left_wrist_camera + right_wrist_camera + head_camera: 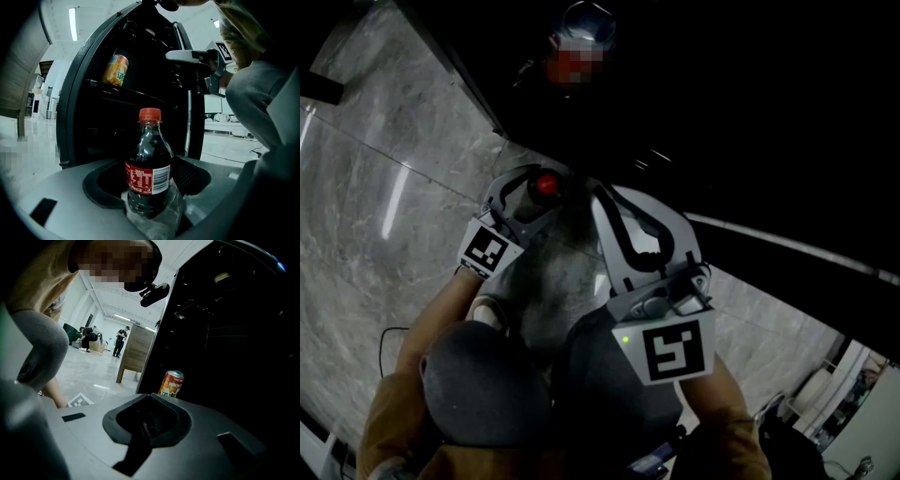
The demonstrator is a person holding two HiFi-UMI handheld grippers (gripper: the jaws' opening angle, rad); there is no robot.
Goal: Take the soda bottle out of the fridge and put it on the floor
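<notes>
grey-trousered knees [492, 384] fill the bottom of the head view, bent up close under the camera, with brown sleeves [394, 412] reaching forward on either side of them. left hand [450, 298] is low beside the left knee, and the left gripper [534, 192] points ahead and down toward the dark fridge [694, 112]. its jaws are closed on the soda bottle [149, 159], gripping the lower body just under the red label. the bottle stands upright with its red cap on top, out in front of the open fridge [89, 112] rather than inside it. whether its base touches the marble floor [375, 187] is hard to tell, since the gripper's body hides the bottom.

the right gripper [614, 211] sits just beside the left one, with its marker cube [675, 347] nearest the camera. in its own view the right gripper [147, 423] has its two dark pads brought together with nothing between them. seen from the left gripper view, the right gripper [176, 56] is held higher than the bottle, close to the fridge's edge.

an orange can [115, 70] stands on a shelf inside the fridge, and the same can [171, 384] shows beyond the right gripper's jaws.
</notes>
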